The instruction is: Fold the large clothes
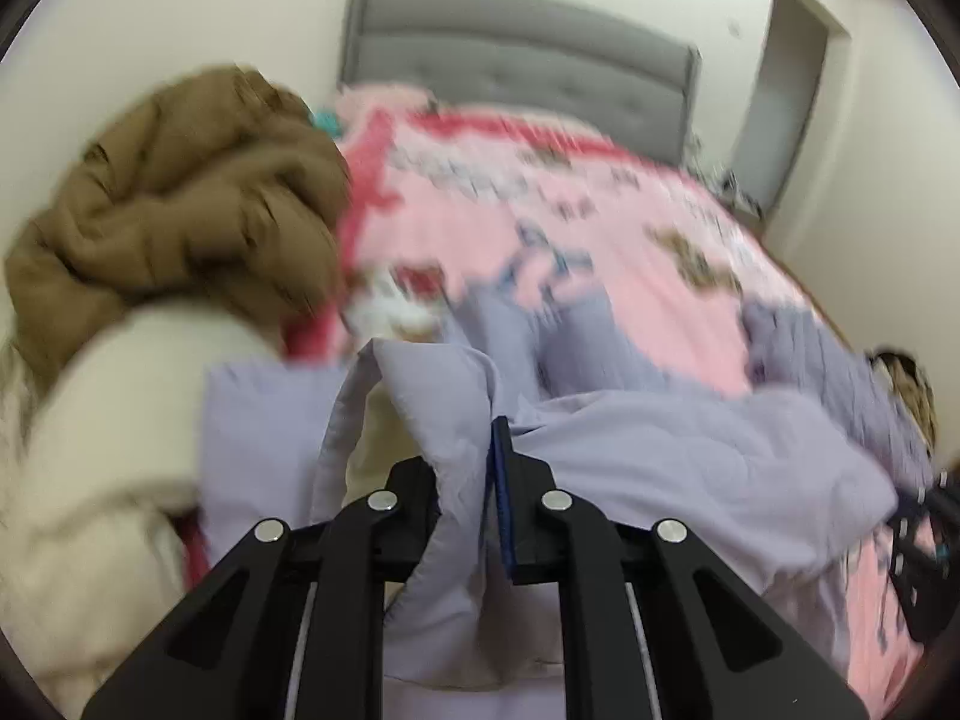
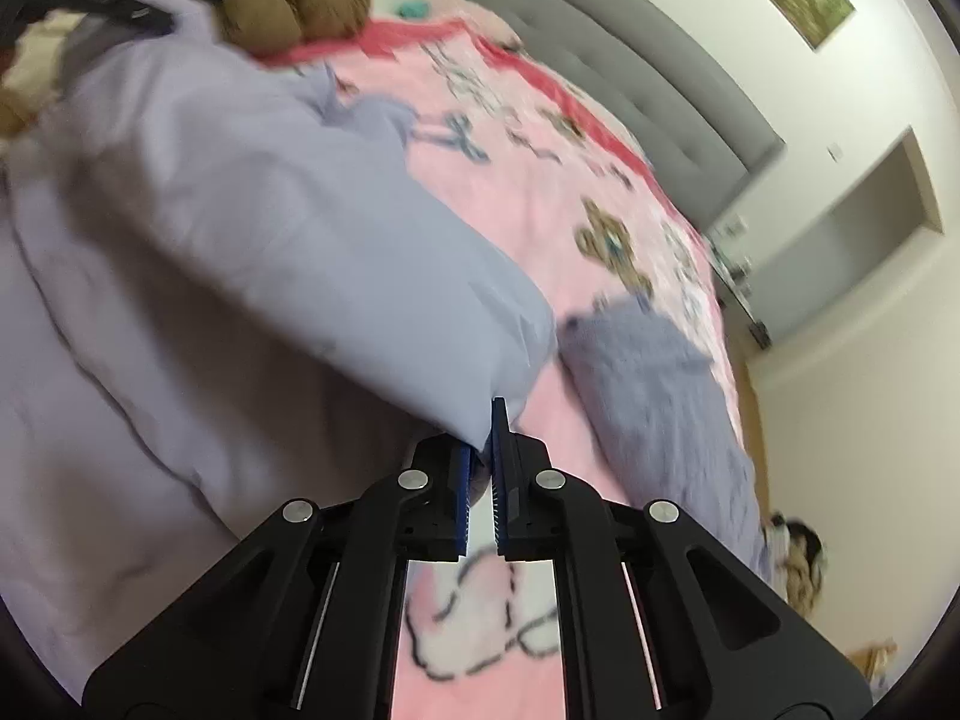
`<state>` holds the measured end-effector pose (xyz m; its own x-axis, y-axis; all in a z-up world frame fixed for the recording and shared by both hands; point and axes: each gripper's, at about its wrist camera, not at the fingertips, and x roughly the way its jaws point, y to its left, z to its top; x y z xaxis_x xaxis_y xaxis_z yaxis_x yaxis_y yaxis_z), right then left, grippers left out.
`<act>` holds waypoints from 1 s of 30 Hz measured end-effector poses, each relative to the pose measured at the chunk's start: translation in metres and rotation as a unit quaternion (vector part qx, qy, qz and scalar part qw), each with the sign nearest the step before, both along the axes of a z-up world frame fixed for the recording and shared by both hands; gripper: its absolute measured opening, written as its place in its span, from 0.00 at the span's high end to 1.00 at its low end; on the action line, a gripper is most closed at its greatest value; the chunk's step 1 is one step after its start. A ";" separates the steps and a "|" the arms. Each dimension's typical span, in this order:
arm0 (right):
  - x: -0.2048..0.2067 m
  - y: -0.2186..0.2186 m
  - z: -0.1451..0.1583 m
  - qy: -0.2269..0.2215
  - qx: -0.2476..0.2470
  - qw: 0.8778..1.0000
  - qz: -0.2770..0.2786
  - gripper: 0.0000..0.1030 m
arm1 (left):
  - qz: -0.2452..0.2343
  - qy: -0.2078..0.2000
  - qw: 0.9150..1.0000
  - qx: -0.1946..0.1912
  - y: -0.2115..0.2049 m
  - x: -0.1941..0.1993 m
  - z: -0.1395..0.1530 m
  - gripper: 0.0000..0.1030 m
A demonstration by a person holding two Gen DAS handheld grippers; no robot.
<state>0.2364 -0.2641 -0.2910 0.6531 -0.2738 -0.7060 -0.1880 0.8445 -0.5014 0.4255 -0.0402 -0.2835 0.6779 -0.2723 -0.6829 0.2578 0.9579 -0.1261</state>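
**foldfan22:** Lavender padded jacket (image 2: 228, 228) is being carried over the bed at the moment, lifted at two points. Nearest the lens in the left view, the left gripper (image 1: 465, 480) is pinched on a fold of the jacket's edge (image 1: 444, 420), fabric bunched between the jaws. In the right view, the right gripper (image 2: 480, 468) is nearly closed on a corner of the jacket, probably the hem or a cuff, with cloth wedged between the blue pads (image 2: 499, 462). Both frames are blurred, so things are clearly being swung around.

**lintroller_k:** Looks like the spreading-out step, judging by that. It would be done best if the two grips were kept level and pulled apart until the cloth is taut, then lowered flat onto the pink blanket (image 2: 600, 192). The loose sleeve (image 2: 660, 396) lying just beyond the right gripper should be watched, since it could get trapped underneath.

**foldfan22:** Agreed. Further back on the left, a cream garment (image 1: 108, 420) and a brown puffy coat (image 1: 180, 192) are piled, so the jacket is better laid toward the open pink area than against that heap.

**lintroller_k:** And plenty of room is left up to the grey headboard (image 1: 516, 54), so no need for it to be crammed at the near edge.
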 end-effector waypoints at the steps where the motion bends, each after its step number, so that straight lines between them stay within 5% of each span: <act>1: 0.002 0.007 -0.003 0.004 -0.012 1.000 0.017 0.95 | 0.005 -0.002 1.000 -0.005 0.006 0.006 0.006 0.86; 4: 0.010 0.023 -0.031 0.035 -0.052 0.997 0.039 0.95 | -0.003 0.013 1.000 0.019 0.014 0.015 0.007 0.86; 8: 0.017 0.030 -0.079 0.075 -0.073 0.994 0.027 0.94 | -0.002 0.074 0.995 0.074 0.010 0.021 -0.036 0.86; 13: -0.011 0.030 -0.071 0.002 -0.088 0.996 0.023 0.70 | -0.001 0.061 0.993 0.104 0.007 0.006 -0.066 0.86; 17: -0.032 -0.002 -0.060 -0.011 -0.032 0.999 -0.010 0.69 | 0.012 0.054 0.994 0.089 0.013 0.003 -0.059 0.83; 19: -0.031 -0.028 -0.050 -0.010 0.059 0.997 -0.046 0.74 | 0.012 0.046 0.995 0.089 0.011 0.001 -0.056 0.83; 23: -0.011 -0.071 -0.030 -0.028 0.218 0.967 -0.127 0.74 | 0.005 0.045 0.993 0.108 0.004 -0.003 -0.059 0.83; 26: 0.010 -0.071 -0.039 -0.011 0.253 0.958 -0.134 0.74 | 0.009 0.050 0.992 0.115 0.002 -0.003 -0.064 0.83; 30: 0.033 -0.053 -0.076 0.062 0.201 0.968 -0.134 0.76 | 0.022 0.061 0.992 0.109 0.004 -0.005 -0.066 0.83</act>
